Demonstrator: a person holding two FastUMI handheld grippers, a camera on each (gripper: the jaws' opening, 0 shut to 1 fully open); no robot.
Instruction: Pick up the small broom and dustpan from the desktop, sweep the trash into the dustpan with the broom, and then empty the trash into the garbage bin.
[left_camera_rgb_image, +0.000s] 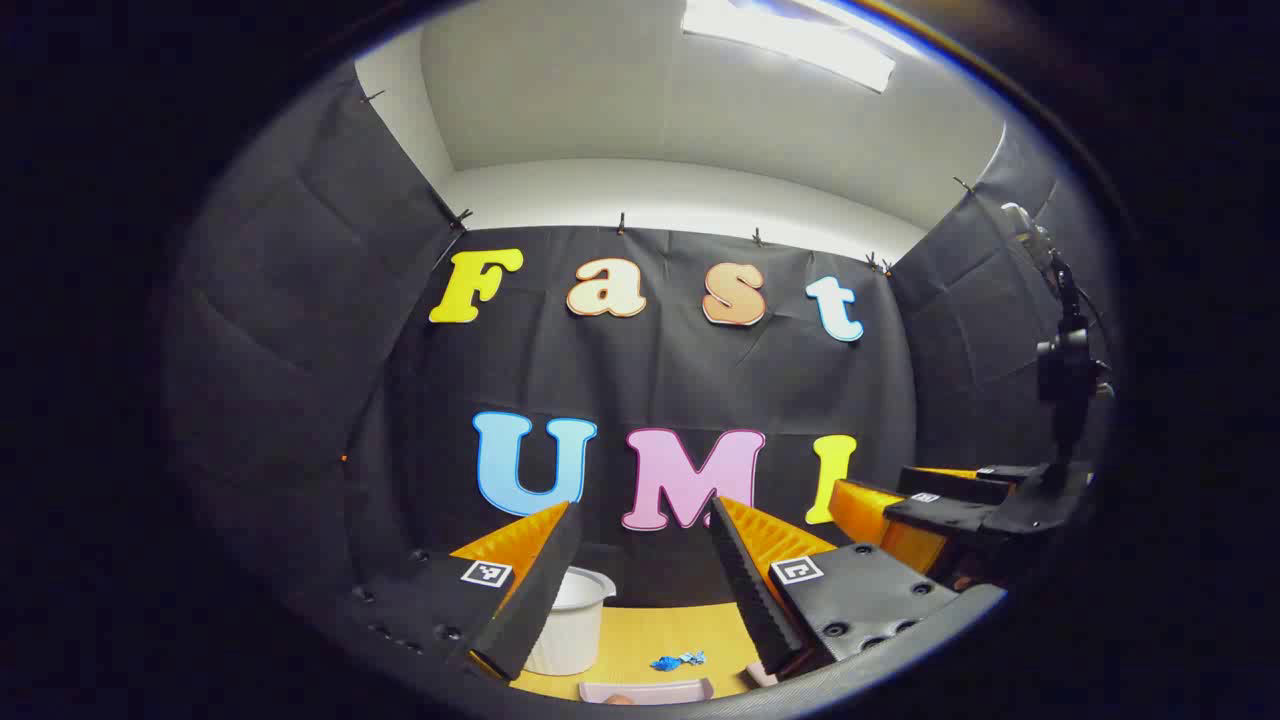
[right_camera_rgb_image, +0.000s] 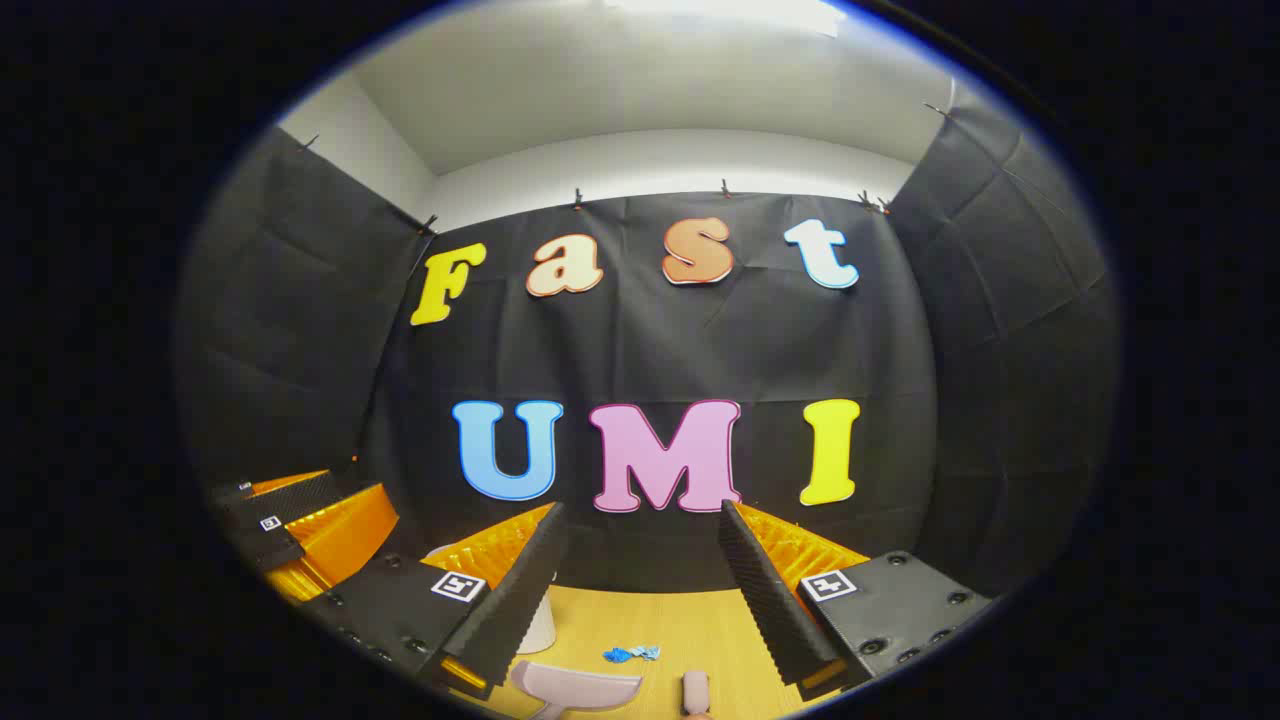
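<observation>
Blue scraps of trash (left_camera_rgb_image: 678, 660) (right_camera_rgb_image: 630, 654) lie on the yellow desktop (left_camera_rgb_image: 660, 630) (right_camera_rgb_image: 700, 620). A pale pink dustpan (left_camera_rgb_image: 645, 690) (right_camera_rgb_image: 575, 688) rests in front of them at the view's lower edge. In the right gripper view a pale pink broom end (right_camera_rgb_image: 694, 692) sits just right of the dustpan. A white garbage bin (left_camera_rgb_image: 575, 620) (right_camera_rgb_image: 540, 625) stands at the back left, partly hidden by a finger. My left gripper (left_camera_rgb_image: 643, 505) is open and empty, raised above the desk. My right gripper (right_camera_rgb_image: 640, 508) is open and empty too, held level beside it.
The black cloth wall closes the desk at the back and both sides. In the left gripper view a black camera stand (left_camera_rgb_image: 1065, 370) rises at the far right, above the other gripper (left_camera_rgb_image: 930, 510). In the right gripper view the other gripper (right_camera_rgb_image: 300, 520) sits at the left.
</observation>
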